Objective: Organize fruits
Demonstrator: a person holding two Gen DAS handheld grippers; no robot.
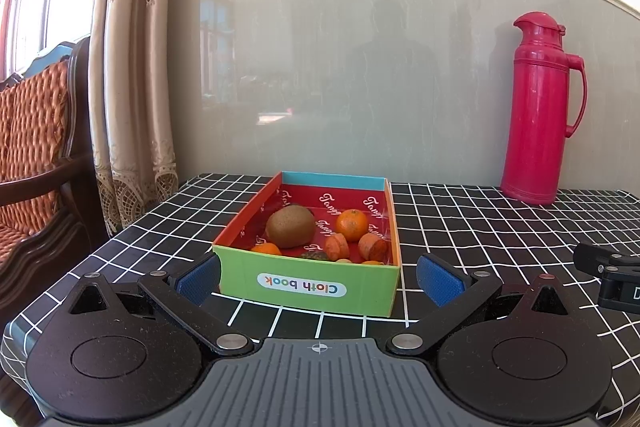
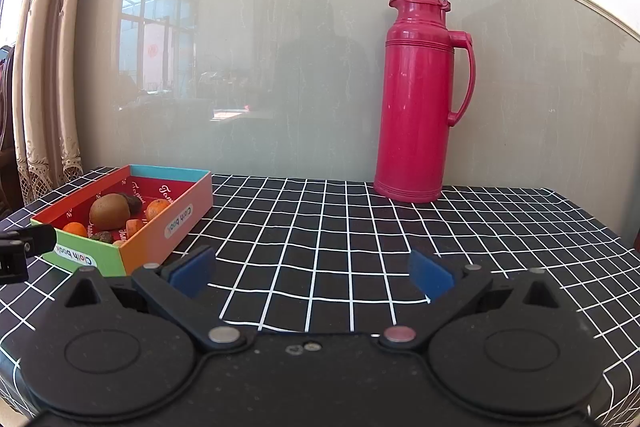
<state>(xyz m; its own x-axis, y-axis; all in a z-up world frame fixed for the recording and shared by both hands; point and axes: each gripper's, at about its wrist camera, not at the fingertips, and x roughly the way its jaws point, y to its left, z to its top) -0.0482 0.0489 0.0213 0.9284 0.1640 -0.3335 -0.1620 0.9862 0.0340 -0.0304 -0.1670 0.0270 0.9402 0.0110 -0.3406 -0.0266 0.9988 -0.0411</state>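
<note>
A colourful cardboard box (image 1: 308, 287) marked "Cloth book" lies on the checked table. Inside it sit a brown kiwi (image 1: 290, 225), a mandarin (image 1: 351, 225), two orange carrot-like pieces (image 1: 337, 246) (image 1: 373, 247), another orange fruit (image 1: 266, 249) and some small dark bits. My left gripper (image 1: 320, 277) is open, its blue pads either side of the box's green front wall. In the right wrist view the box (image 2: 168, 223) lies at the left with the kiwi (image 2: 109, 211) showing. My right gripper (image 2: 311, 273) is open over bare tablecloth, holding nothing.
A tall red thermos jug (image 2: 420, 99) stands at the back against the glossy wall panel; the left wrist view has this thermos jug (image 1: 538, 115) at the right. The black-and-white grid tablecloth (image 2: 340, 227) covers the table. A curtain (image 1: 124, 67) and a wooden sofa (image 1: 36, 147) stand left of the table.
</note>
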